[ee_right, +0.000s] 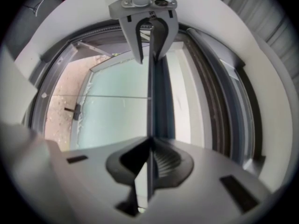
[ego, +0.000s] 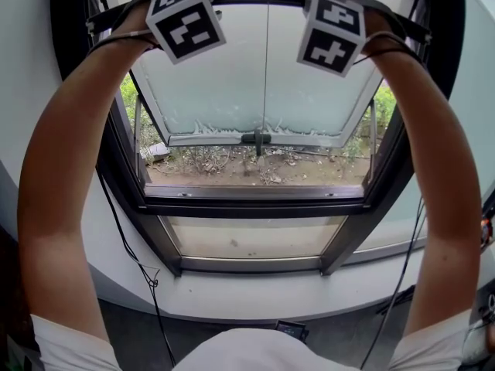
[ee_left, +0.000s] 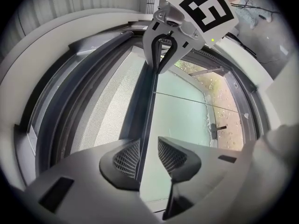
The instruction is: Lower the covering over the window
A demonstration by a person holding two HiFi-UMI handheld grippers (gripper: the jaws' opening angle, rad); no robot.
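The covering is a pale mesh screen with a dark bottom bar, drawn up near the top of the window frame. Both arms reach up to it, and the marker cubes hide the jaws in the head view. My left gripper straddles the bar's edge. Its jaws stand apart, with a gap showing on the right pad's side. My right gripper is shut on the thin edge of the same bar, further along it. Each gripper shows at the top of the other's view.
Behind the bar, a frosted glass sash is tilted outward, with a dark handle at its lower edge. Bare ground with dry leaves lies outside. A fixed lower pane and a white sill are below. A black cable runs down the left wall.
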